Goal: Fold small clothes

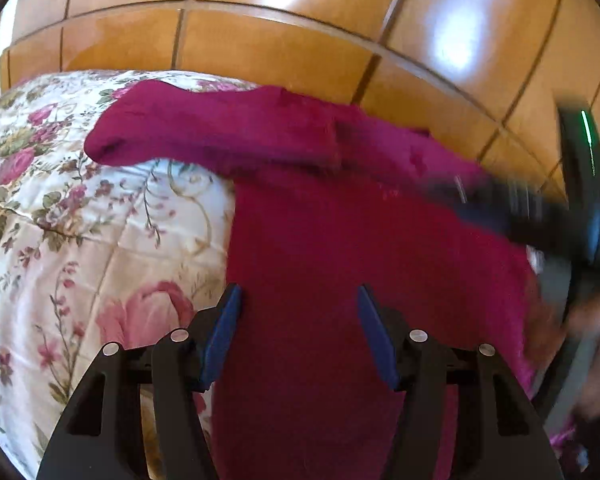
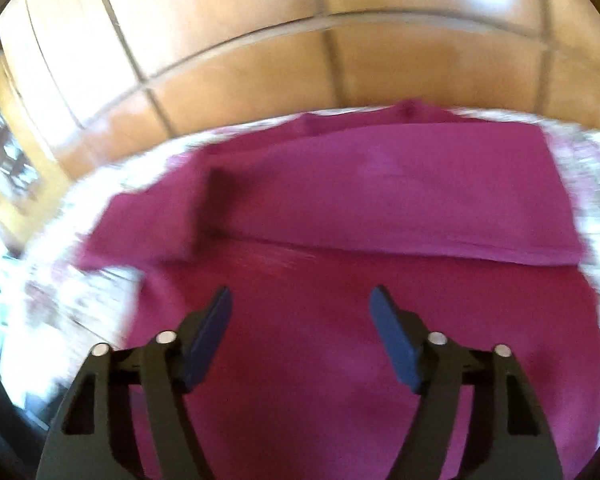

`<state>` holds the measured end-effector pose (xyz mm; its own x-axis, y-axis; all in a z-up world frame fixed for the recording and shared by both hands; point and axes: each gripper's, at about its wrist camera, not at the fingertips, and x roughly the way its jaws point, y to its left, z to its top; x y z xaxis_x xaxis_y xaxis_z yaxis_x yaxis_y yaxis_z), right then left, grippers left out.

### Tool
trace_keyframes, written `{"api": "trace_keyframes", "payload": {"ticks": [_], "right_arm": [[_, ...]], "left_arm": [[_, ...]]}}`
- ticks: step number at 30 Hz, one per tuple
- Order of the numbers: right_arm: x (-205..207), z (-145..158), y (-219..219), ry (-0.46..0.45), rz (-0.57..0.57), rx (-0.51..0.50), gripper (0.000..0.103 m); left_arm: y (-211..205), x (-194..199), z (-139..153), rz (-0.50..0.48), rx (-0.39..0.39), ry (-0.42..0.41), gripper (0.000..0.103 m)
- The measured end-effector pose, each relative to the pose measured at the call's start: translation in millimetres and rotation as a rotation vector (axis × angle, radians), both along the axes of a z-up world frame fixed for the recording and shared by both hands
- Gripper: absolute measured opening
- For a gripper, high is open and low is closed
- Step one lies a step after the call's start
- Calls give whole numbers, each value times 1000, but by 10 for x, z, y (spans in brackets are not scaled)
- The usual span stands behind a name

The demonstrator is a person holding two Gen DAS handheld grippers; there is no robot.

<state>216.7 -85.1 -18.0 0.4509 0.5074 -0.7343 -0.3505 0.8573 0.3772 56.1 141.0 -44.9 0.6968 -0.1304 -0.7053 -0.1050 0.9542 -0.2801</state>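
Nearest to us in the left wrist view, the left gripper [image 1: 299, 300] hangs over the magenta garment [image 1: 340, 248] with its jaws spread wide and nothing between them; its blue pads [image 1: 223, 336] frame bare cloth. The right wrist view shows the same of the right gripper [image 2: 301, 300]: jaws spread, empty, above the garment [image 2: 340, 320].

The garment lies on a bed covered by a floral quilt [image 1: 80, 240]. From the left we see the quilt sharply, with pink roses and stitched squares, running along the cloth's left edge; from the right the quilt [image 2: 80, 308] is only a blurred pale band around the cloth.

Further out, the views differ more. The left one shows a sleeve [image 1: 180, 132] reaching leftward across the quilt, and at the right edge a dark, motion-blurred shape, the right gripper [image 1: 540, 208], low over the cloth. The right one shows what the left cannot: a folded panel [image 2: 420, 192] laid flat across the far half of the garment, its straight edge crossing the cloth, and a sleeve [image 2: 148, 228] at the left.

Beyond the bed, both views end at glossy wooden panelling [image 1: 300, 40] [image 2: 240, 80].
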Motion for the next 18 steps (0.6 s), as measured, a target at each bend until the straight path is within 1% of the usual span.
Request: {"api": "trace_keyframes", "payload": {"ticks": [2,3,5,7,8,9,10,11,12,13,16,17,18], "right_arm": [[184,-48,276,67,51,50,65],[238,-79,365,89,64,55,65],[393,-181,623,133,68,25,65],[486,-259,805,149,70,-17,58],[508,-264,874,144,72,-47,46],[518,-241,953,129,80,-85,26],[511,-201,994,119,84,-106,15],[453,-93,1019,75,84,-127,7],[426,-3,1008,38,89,-128,6],[356,166,1000,-22,102,-118,6],[215,648,888,-156,118,-83,5],[183,804,828,-197,116,-71,1],[178,946,772,-234,111,-63,0]], "left_arm": [[-5,-19,-57,1,10,-10,59],[1,-22,-68,-2,9,-13,59],[2,-17,-96,-5,16,-16,60],[6,-13,-136,-3,16,-19,66],[1,-12,-139,-3,17,-18,67],[-7,-12,-140,-1,16,-24,67],[-10,-11,-140,-2,17,-25,68],[-13,-17,-143,-3,19,-29,68],[-14,-22,-144,-3,19,-33,68],[-19,-28,-147,-3,21,-37,68],[-46,-34,-151,-5,31,-39,70],[-57,-35,-153,-5,36,-39,70],[-62,-38,-154,-5,39,-40,70]]}}
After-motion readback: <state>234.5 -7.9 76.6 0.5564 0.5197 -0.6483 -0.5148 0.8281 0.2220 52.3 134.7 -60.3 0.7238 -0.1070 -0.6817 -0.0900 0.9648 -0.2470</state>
